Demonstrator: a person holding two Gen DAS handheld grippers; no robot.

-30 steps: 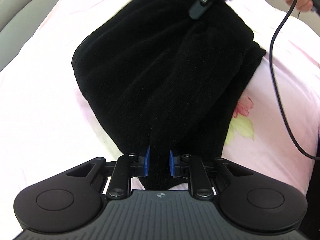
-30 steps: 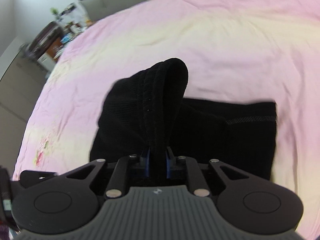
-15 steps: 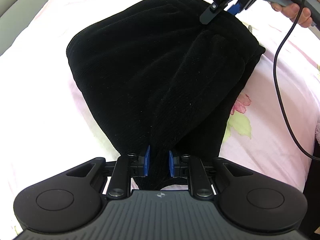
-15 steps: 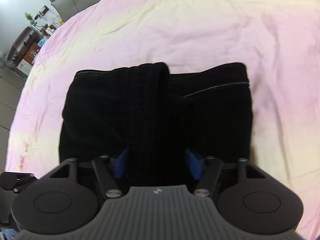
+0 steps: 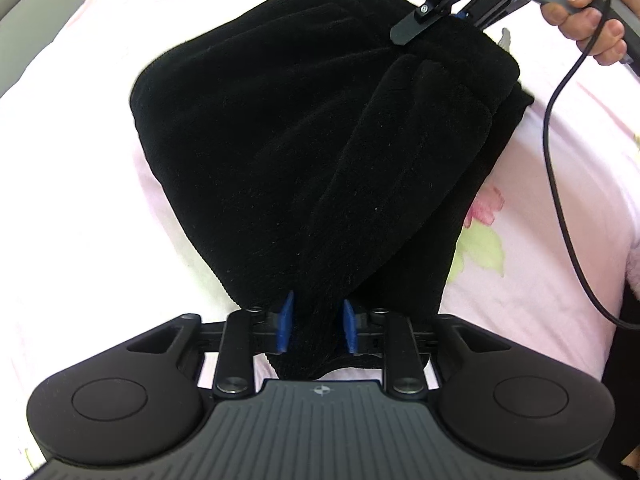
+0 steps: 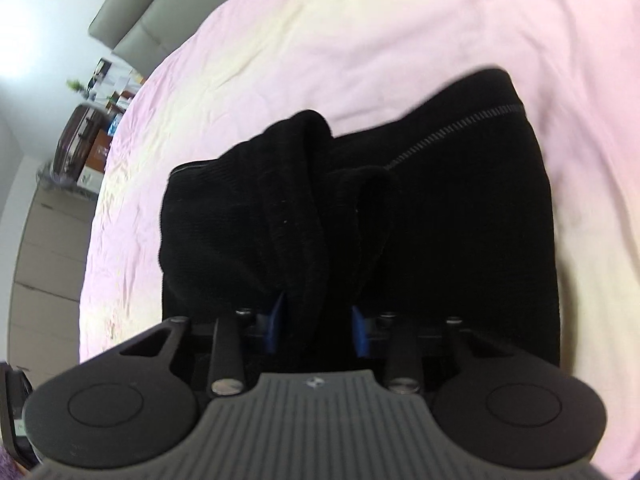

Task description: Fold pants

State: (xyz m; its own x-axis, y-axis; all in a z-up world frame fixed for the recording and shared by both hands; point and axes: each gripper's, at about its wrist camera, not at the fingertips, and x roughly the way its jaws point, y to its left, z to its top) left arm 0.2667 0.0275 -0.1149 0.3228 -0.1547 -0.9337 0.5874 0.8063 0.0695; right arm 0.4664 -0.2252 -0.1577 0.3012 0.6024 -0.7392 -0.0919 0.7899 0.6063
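- The black pants (image 5: 304, 152) lie as a folded bundle on the pink bed sheet (image 5: 80, 208), near the edge where the person stands.
- The left gripper (image 5: 316, 326) has just been easing apart, a ridge of cloth between its blue pads; whether they press it I cannot tell.
- The right gripper (image 6: 316, 330) has just narrowed, a fold of cloth between its jaws.
- To finish well, I'd let both corners go level, then press the raised fold flat.
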